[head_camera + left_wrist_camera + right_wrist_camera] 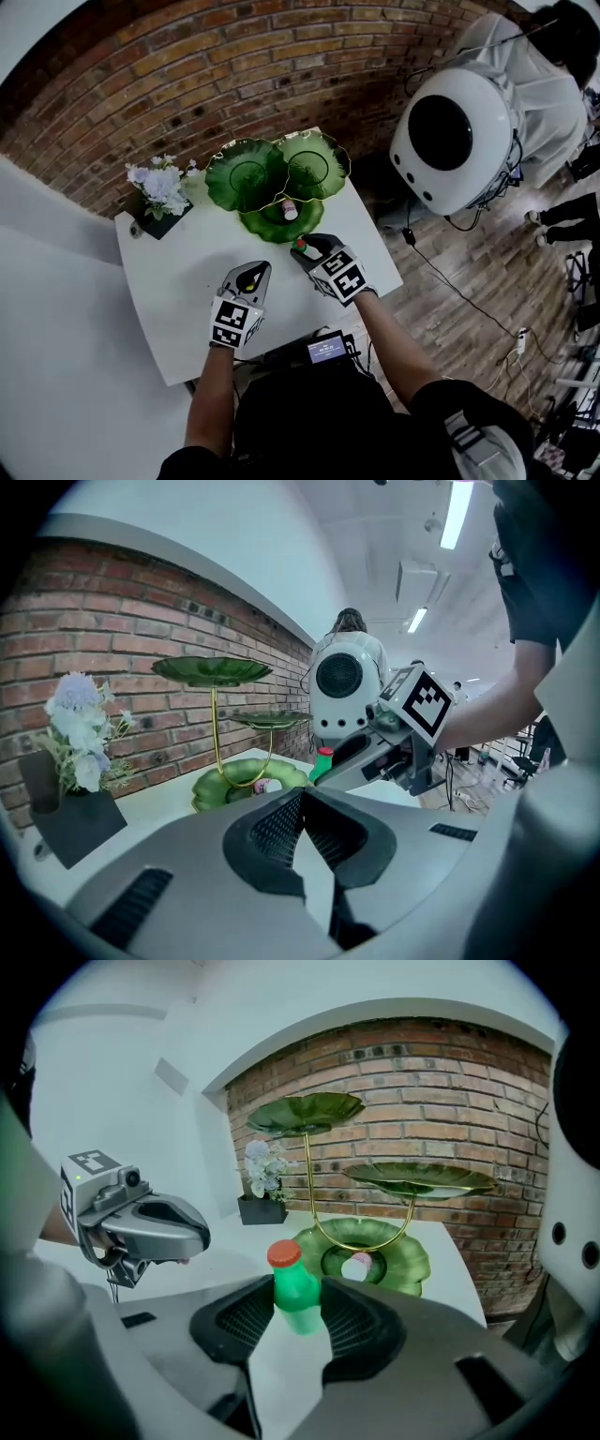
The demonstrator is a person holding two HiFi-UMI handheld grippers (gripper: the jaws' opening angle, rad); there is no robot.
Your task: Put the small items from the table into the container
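The bottle (296, 1288) is clamped, cap up, between the right tool's (298, 1314) jaws over the worktop (187, 272), near the green stand (412, 1265), whose bottom dish holds a small pink item (356, 1265). The left tool (302, 799) is closed and empty.

Green bottle (298, 1302), red cap (284, 1254) — green leaf-veined dishes (246, 173) on a gold stem (307, 1176), white table (178, 281).
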